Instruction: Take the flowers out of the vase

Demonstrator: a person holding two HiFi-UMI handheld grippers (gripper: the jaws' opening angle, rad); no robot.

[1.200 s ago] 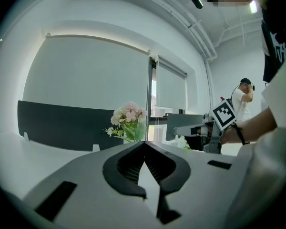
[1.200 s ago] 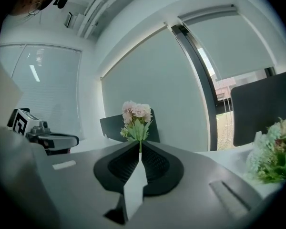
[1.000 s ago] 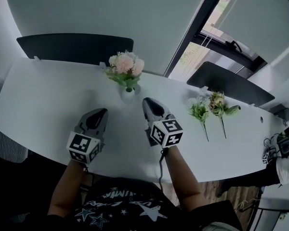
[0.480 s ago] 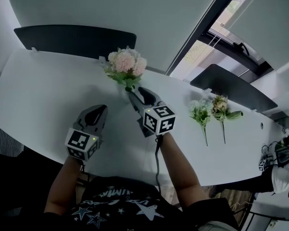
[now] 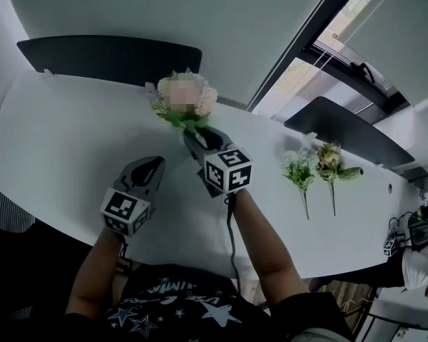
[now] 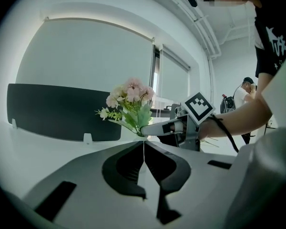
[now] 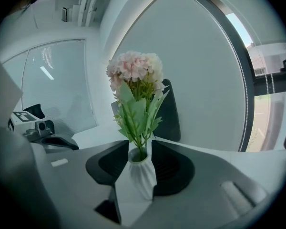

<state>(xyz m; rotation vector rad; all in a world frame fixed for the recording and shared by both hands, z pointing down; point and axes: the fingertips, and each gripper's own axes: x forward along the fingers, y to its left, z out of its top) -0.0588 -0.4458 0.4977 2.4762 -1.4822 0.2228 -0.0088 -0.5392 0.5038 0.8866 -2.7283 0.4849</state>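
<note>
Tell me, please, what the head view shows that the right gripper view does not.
Only the head view shows two loose flower sprigs lying on the white table, off to the right. Only the right gripper view shows the ribbed white vase standing between the right tongs, whose jaws have just been opening and now stand wide on either side of it. Both views show the pink bouquet and the table.
</note>
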